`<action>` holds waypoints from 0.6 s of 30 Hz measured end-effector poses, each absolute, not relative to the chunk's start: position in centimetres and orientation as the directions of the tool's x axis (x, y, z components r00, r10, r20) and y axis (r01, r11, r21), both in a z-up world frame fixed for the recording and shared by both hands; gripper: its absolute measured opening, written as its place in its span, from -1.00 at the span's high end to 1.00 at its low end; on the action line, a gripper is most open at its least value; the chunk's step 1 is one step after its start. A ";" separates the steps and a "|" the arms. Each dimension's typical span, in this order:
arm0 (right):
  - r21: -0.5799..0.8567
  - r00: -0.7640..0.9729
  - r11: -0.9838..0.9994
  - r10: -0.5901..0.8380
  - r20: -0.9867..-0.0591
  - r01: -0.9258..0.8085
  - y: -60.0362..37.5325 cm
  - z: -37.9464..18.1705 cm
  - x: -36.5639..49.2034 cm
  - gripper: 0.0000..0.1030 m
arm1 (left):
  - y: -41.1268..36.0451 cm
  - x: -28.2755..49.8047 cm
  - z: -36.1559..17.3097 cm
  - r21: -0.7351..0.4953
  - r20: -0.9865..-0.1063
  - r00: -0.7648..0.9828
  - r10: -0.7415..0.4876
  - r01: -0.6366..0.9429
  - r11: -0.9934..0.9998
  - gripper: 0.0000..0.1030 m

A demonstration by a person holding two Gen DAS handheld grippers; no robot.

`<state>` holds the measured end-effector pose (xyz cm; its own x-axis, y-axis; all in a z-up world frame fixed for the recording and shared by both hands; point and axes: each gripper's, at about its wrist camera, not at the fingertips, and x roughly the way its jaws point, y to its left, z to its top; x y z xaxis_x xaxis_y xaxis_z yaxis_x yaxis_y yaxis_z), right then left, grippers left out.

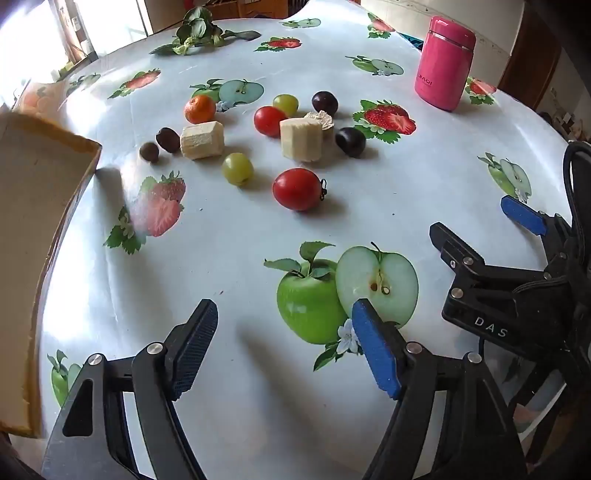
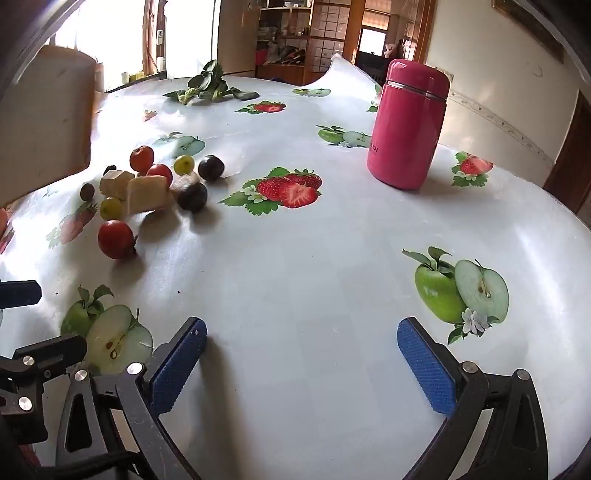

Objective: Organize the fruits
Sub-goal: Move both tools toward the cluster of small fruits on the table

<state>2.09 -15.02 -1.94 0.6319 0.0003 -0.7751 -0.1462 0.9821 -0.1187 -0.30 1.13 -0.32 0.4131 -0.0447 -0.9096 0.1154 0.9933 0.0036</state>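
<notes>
Fruit-printed oilcloth covers the surface, with apples and strawberries repeated across it; shelves and a doorway stand in the room behind. Lettering on the pink flask appears mirrored and reads roughly "JAOI"; white letters "DAS" mark the black body of the right claw, seen from the left wrist view. Loose fruit lies clustered mid-surface, well ahead of both claws: the nearest red tomato, a green grape, a small orange, dark plums and pale cut chunks; a cardboard box sits at the left edge, its corner near the cluster. Leafy greens lie toward the far edge. Left claw hovers with its blue pads spread apart, gripping nothing; the right claw likewise stands apart and unloaded. Bare cloth stretches between claws and fruit, and between fruit and flask.
</notes>
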 end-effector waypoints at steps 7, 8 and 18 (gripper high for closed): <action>-0.111 0.651 0.983 0.009 -0.759 -0.143 -14.9 -1.9 2.0 -0.99 | 3.4 -1.6 -1.2 -0.035 -0.918 0.392 -0.057 0.064 0.997 -0.46; -0.112 0.651 0.983 0.008 -0.759 -0.143 -15.0 -1.9 1.9 -0.99 | 4.0 -1.9 -0.9 -0.048 -0.919 0.388 -0.066 0.058 0.997 -0.46; -0.110 0.651 0.984 0.010 -0.759 -0.143 -15.0 -1.9 2.0 -0.99 | 5.7 -3.6 2.2 -0.107 -0.901 0.420 -0.110 0.031 0.994 -0.46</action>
